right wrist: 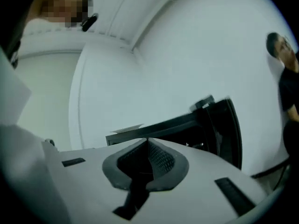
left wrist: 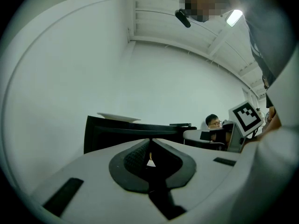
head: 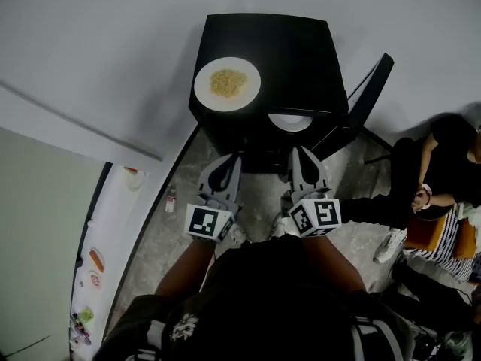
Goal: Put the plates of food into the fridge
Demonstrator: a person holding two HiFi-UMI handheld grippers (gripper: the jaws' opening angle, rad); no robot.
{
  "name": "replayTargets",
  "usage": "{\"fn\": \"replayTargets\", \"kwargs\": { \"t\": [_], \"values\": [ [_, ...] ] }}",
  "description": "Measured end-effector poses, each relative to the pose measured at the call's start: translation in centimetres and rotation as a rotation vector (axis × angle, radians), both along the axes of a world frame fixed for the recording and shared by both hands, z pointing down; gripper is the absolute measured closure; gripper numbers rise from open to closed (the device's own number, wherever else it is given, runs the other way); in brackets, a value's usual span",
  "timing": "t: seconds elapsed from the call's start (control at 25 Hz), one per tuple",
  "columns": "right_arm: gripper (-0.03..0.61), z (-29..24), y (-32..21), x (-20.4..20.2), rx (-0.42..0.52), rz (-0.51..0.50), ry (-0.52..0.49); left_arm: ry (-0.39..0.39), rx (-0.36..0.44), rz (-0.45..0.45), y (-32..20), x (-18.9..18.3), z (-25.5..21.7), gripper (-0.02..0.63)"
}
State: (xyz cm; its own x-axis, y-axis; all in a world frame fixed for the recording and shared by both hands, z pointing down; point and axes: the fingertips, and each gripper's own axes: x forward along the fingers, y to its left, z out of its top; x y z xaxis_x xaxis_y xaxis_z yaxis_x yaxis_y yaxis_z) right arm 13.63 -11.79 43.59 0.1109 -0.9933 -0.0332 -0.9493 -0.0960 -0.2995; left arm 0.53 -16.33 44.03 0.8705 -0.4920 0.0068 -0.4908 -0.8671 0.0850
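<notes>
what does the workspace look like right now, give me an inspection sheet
surface: black top of the fridge, one plate on it
job's things: plate of food on the fridge top, near its left front corner; second plate shows in the fridge's open front, contents hidden; door swung open to the right
clutter: small items on a side counter at far left, too small to identify
grippers: left gripper shut, empty; right gripper shut, empty; both in front of the fridge
cables: nothing seen
surroundings: seated person at right; white wall behind
</notes>
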Motion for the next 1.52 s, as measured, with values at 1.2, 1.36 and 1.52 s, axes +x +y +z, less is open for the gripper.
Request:
{"fn": "replayTargets", "kwargs": {
  "t": [1.2, 1.36, 1.52],
  "values": [
    [0.554, -5.4, 2.4, -2.1, 0.084, -0.027, 0.356, 0.048, 0.094, -0.081, -0.4, 0.7, -6.3, 0.591],
    [0.554, -5.4, 2.6, -1.9, 0.095, -0.037, 0.355, 0.130, -0.012, -0.081, -1.8, 0.9, -6.5, 0.591],
    [0.554, -5.7, 2.8, -2.2, 0.105, -0.056, 0.351, 0.292, -0.290, -0.063, -4.4, 0.6, -5.1, 0.591]
  ]
}}
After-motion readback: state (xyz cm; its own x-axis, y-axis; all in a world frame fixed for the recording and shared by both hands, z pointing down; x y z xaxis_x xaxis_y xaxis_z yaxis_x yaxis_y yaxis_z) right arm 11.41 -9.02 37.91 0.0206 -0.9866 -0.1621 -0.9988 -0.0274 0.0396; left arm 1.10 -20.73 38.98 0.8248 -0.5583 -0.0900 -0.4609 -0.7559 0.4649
